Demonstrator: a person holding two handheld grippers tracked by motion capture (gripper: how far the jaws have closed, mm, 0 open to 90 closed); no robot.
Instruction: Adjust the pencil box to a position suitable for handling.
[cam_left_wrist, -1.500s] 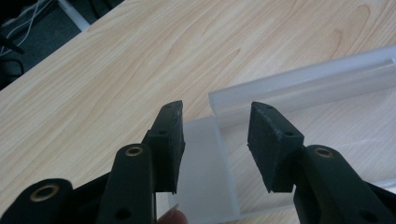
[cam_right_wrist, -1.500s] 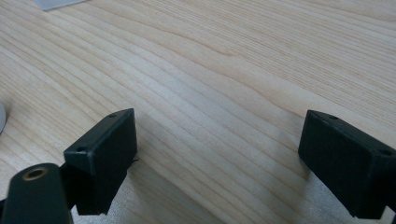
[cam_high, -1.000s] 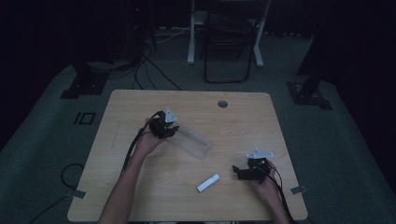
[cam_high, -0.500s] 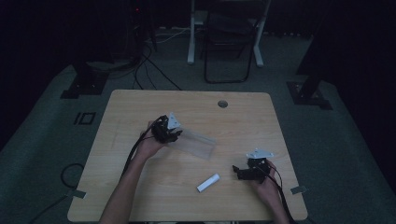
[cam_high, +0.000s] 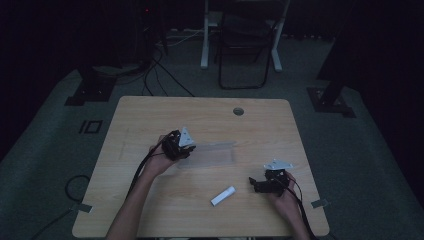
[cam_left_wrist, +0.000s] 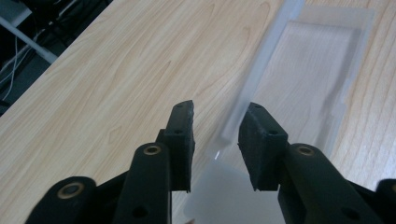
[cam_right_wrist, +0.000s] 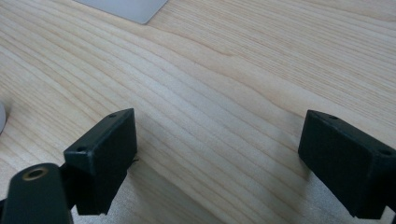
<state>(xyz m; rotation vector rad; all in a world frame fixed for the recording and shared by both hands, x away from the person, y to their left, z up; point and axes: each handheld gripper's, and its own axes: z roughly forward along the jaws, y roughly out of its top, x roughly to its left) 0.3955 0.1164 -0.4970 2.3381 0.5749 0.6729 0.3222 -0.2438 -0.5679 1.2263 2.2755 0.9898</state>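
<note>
While your left gripper (cam_left_wrist: 215, 135) stands part open astride the clear plastic sleeve (cam_left_wrist: 308, 79), its edge between the jaws, close squarely on it; your right gripper (cam_right_wrist: 217, 158), wide open, holds nothing.

pale wood-grain table (cam_high: 150, 210), black fingers (cam_left_wrist: 180, 140), white tube (cam_high: 223, 195), translucent sleeve (cam_high: 212, 154)
</note>
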